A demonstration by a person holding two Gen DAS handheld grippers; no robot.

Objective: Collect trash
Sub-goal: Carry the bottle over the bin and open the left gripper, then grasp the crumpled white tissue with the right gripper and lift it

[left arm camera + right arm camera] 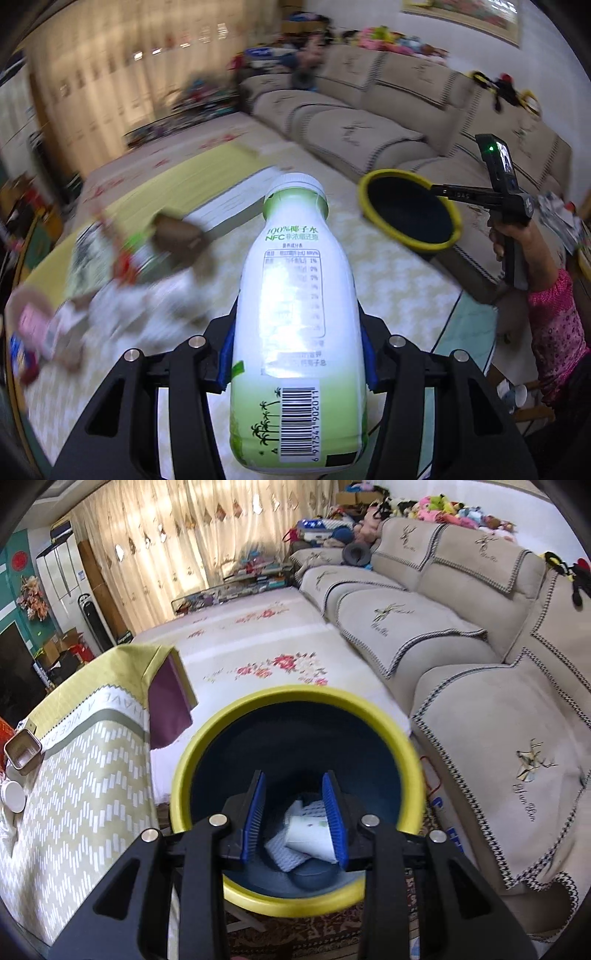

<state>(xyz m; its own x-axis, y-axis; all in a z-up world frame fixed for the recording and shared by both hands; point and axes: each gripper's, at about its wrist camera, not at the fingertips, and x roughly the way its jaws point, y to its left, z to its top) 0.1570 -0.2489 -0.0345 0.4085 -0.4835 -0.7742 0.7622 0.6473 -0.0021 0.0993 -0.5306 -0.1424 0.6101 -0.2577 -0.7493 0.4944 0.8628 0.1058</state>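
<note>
My left gripper (297, 314) is shut on a white and green coconut-water bottle (295, 288), cap pointing away, held above the table. To the right stands a dark bin with a yellow rim (456, 225). My right gripper (436, 190) reaches over that rim from the right. In the right wrist view the right gripper (293, 779) hangs over the bin's mouth (295, 694), blue pads apart with nothing between them. At the bottom of the bin lie a white paper cup (310, 834) and crumpled tissue (284, 853).
Blurred wrappers and paper (129, 266) lie on the table's left part. The table has a yellow-green cloth (92, 757) with a small metal tin (22, 751) and a white lid (13, 794). A beige sofa (406, 627) runs behind. A pink sleeve (554, 325) holds the right gripper.
</note>
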